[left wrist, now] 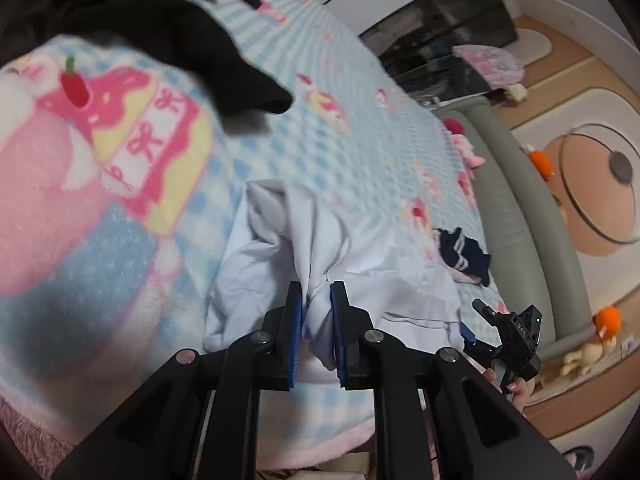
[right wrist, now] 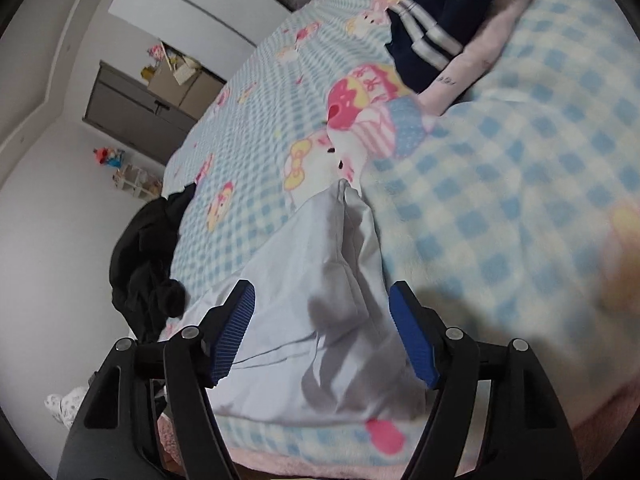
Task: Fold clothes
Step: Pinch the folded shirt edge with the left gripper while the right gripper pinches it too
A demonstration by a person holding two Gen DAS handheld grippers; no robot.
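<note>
A pale white garment (left wrist: 280, 264) lies crumpled on the blue checked blanket (left wrist: 360, 92) near the bed's front edge. My left gripper (left wrist: 317, 304) is shut on a bunched fold of it, with cloth squeezed between the blue pads. In the right wrist view the same garment (right wrist: 320, 272) spreads under my right gripper (right wrist: 322, 312). That gripper stands open, its pads wide apart on either side of the cloth and not pressing it. My right gripper (left wrist: 500, 332) also shows in the left wrist view, held by a hand at the garment's right end.
A black clothes pile (left wrist: 160, 20) (right wrist: 148, 264) lies further up the bed. A navy garment with white stripes (left wrist: 464, 256) (right wrist: 432, 28) rests on a pink one (right wrist: 480, 64). A grey bed frame (left wrist: 512, 200) and a round glass table (left wrist: 600, 184) are at the right.
</note>
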